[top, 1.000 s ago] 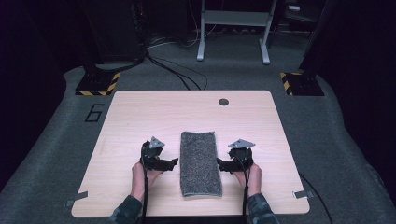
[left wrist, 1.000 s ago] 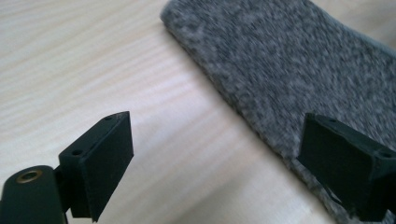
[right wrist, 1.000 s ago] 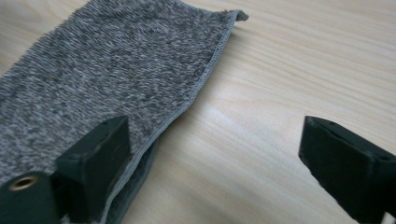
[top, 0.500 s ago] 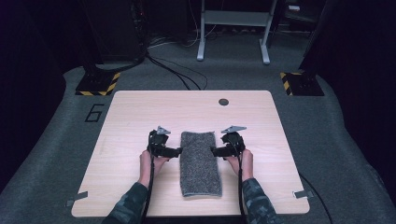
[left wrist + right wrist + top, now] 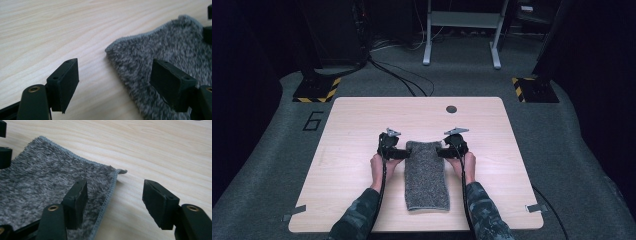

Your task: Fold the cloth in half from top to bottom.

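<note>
Your work surface is a light wood-grain table (image 5: pixel 362 200). A grey fleecy cloth (image 5: pixel 426 175) lies flat on it, just toward 6 o'clock of centre, long axis running 12 to 6. A small dark round disc (image 5: pixel 451 109) sits toward 12 o'clock.

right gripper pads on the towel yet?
Cannot tell. In the right gripper view the right gripper straddles the grey towel edge, one pad over the pile, the other over bare table. Jaws have just been closing; no pinch shows.
</note>
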A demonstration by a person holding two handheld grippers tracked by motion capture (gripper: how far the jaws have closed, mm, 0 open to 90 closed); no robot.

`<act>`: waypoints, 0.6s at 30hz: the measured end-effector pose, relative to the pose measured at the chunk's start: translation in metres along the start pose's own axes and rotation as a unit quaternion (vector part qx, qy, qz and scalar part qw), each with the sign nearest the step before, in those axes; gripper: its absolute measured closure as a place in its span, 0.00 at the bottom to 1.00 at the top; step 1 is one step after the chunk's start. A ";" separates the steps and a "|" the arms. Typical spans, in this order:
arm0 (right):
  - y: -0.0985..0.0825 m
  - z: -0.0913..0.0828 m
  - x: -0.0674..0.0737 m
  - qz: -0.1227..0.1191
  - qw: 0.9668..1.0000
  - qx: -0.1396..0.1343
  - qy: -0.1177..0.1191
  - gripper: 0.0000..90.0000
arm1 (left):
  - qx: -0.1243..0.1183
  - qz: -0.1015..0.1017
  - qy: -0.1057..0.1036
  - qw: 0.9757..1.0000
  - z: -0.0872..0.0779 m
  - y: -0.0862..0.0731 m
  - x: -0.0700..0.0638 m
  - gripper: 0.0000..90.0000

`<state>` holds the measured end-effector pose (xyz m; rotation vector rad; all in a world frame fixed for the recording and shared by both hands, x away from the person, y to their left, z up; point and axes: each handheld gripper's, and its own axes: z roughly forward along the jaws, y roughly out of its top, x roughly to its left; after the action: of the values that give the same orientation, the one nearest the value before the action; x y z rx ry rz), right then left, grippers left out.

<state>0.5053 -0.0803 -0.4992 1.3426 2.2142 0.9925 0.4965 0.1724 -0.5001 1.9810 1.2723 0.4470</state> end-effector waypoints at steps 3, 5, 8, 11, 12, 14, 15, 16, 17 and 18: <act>0.003 0.008 0.000 0.013 1.000 0.003 0.005 0.43 | -0.007 -0.010 0.005 1.000 0.006 0.000 -0.002 0.29; 0.006 0.011 0.001 0.015 1.000 0.002 -0.001 0.45 | -0.006 -0.014 0.006 1.000 0.010 0.001 -0.003 0.31; 0.009 0.016 0.002 0.010 1.000 -0.004 -0.016 0.52 | -0.006 -0.021 0.012 1.000 0.015 0.000 -0.002 0.36; 0.009 0.020 0.003 0.014 1.000 -0.002 -0.016 0.56 | -0.006 -0.022 0.013 1.000 0.019 0.000 -0.002 0.38; 0.009 0.020 0.003 0.012 1.000 -0.003 -0.016 0.57 | -0.005 -0.017 0.016 1.000 0.020 0.000 -0.003 0.39; 0.009 0.022 0.003 0.011 1.000 0.003 -0.016 0.57 | -0.002 -0.012 0.015 1.000 0.021 0.000 -0.004 0.41; 0.009 0.023 0.005 0.012 1.000 0.007 -0.019 0.57 | -0.003 -0.012 0.016 1.000 0.022 0.000 -0.005 0.42; 0.008 0.024 0.005 0.010 1.000 0.010 -0.022 0.58 | -0.002 -0.010 0.016 1.000 0.023 0.000 -0.005 0.44; 0.008 0.025 0.006 0.012 1.000 0.013 -0.021 0.58 | 0.000 -0.007 0.015 1.000 0.023 -0.001 -0.005 0.44; 0.007 0.026 0.006 0.014 1.000 0.020 -0.020 0.59 | 0.000 -0.009 0.013 1.000 0.024 -0.001 -0.005 0.46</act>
<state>0.5230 -0.0625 -0.5114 1.4024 2.2021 0.9282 0.5085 0.1587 -0.5166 1.9694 1.3051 0.4658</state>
